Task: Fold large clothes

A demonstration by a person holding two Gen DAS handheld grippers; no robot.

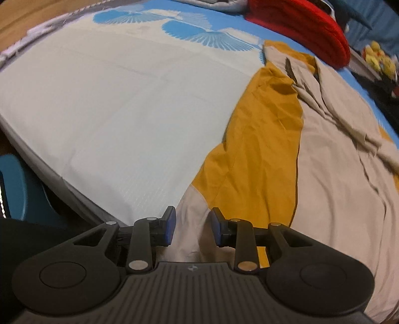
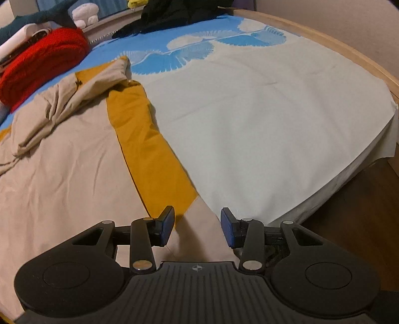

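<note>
A large beige garment [image 1: 336,162] with a mustard side panel [image 1: 261,137] lies spread on the bed, wrinkled and bunched toward its far end. My left gripper [image 1: 192,219] is open, its blue pads apart over the garment's near left beige corner [image 1: 192,206]. In the right wrist view the same garment [image 2: 62,162] and its mustard strip [image 2: 149,149] fill the left half. My right gripper [image 2: 198,219] is also open, hanging over the near right beige corner [image 2: 199,224]. Neither pair of pads presses on the cloth.
The white bed sheet [image 1: 112,99] [image 2: 274,112] with a blue fan print lies bare beside the garment. A folded red item [image 1: 311,32] [image 2: 42,57] and dark clothes [image 2: 174,15] sit at the bed's far end. A wooden bed frame [image 2: 324,37] curves along the right.
</note>
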